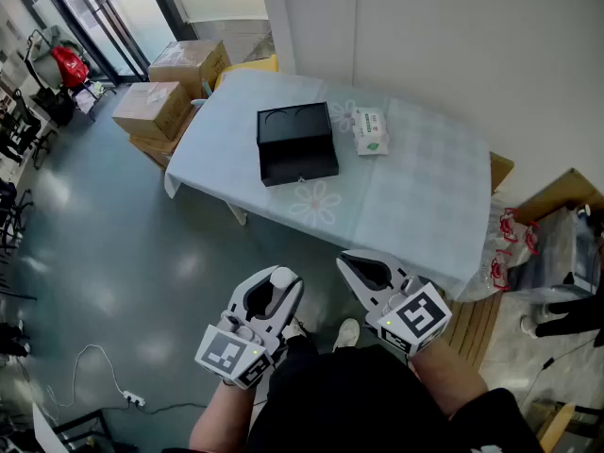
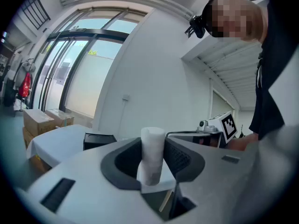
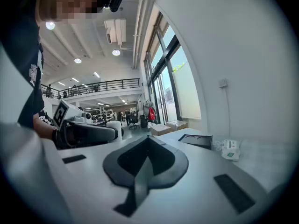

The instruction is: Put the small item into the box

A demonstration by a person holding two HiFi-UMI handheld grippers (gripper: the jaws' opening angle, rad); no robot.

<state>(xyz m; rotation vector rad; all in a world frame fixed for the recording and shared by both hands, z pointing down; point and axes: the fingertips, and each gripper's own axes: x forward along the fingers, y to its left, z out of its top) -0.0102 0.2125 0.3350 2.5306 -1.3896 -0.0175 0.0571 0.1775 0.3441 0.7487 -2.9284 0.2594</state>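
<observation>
so the left tool (image 1: 280, 286) is clamped on a small white cylinder (image 2: 152, 153), which stands upright between the pads, its long axis crosswise to the way the tool points. The right tool (image 1: 359, 270) is pinched closed with nothing in it, sitting at 3 o'clock from the left 1.

The bit that matters imo: the black box (image 1: 297, 144) is at 12 o'clock from the left tool, well apart, out on the desk (image 1: 425, 187). Both tools hang back off the desk edge, so it looks like a long reach forward, and the left is the 1 lined up with it.

A tissue pack (image 1: 370, 131) lies just at the box's 3 o'clock. Honestly can't tell if the box is open. I only see 2 round dents on its top, and its inside doesn't show.
</observation>
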